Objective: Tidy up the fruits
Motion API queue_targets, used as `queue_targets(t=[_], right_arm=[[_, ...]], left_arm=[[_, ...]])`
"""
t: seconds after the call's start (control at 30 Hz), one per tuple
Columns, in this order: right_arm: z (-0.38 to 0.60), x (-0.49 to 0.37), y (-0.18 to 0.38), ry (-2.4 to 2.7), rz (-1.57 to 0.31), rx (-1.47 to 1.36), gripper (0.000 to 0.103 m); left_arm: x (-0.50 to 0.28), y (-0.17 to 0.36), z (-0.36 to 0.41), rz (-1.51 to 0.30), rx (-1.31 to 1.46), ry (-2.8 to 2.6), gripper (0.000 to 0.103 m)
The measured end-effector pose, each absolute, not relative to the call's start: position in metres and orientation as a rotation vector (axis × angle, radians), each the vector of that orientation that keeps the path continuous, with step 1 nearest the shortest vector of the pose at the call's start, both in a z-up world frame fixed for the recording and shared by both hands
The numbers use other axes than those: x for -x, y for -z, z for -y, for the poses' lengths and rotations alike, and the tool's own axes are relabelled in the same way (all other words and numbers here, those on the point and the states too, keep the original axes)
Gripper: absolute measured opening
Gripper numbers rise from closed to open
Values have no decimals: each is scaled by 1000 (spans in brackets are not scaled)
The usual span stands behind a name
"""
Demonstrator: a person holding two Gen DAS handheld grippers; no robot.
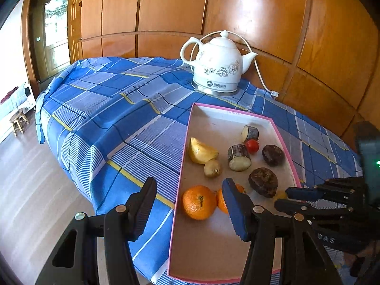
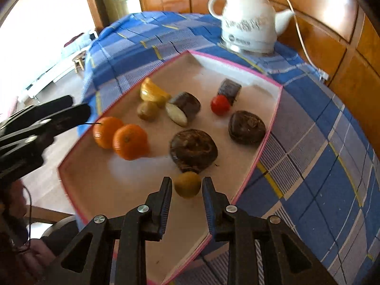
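Note:
A pink-rimmed tray (image 1: pixel 184 152) (image 2: pixel 273 123) on the blue checked cloth holds two oranges (image 1: pixel 198 201) (image 2: pixel 130 141), two dark brown fruits (image 1: pixel 263 181) (image 2: pixel 193 149), a red tomato (image 1: pixel 252 146), cut purple-skinned chunks (image 1: pixel 239 158), a yellow piece (image 1: pixel 201 152) and a small round fruit (image 1: pixel 213 168). My right gripper (image 2: pixel 187 181) (image 1: pixel 282 198) is shut on a small yellow-green fruit (image 2: pixel 187 184), low over the tray's near right part. Above the tray's near left corner, my left gripper (image 1: pixel 189 181) (image 2: pixel 79 105) stands open, holding nothing, over the oranges.
A white ceramic kettle (image 1: pixel 217 66) (image 2: pixel 249 23) with a cord stands at the back of the table against the wood-panelled wall (image 1: pixel 261 11). The cloth drops off the table edge (image 1: pixel 71 166) on the left, with floor and a small stool (image 1: pixel 19 121) beyond.

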State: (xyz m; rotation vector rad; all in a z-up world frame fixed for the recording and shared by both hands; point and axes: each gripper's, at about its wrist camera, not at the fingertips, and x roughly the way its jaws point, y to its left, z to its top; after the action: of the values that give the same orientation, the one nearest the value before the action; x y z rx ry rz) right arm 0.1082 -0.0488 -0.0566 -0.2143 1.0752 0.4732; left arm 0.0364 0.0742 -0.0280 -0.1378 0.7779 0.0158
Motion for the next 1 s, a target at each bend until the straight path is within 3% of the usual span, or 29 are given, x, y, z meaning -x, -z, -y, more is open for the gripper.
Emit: queue_targets(t=[1.0], right_arm=[[53, -86, 56, -440, -987, 215, 25]], left_arm=[[-31, 23, -70, -764, 128, -20, 66]])
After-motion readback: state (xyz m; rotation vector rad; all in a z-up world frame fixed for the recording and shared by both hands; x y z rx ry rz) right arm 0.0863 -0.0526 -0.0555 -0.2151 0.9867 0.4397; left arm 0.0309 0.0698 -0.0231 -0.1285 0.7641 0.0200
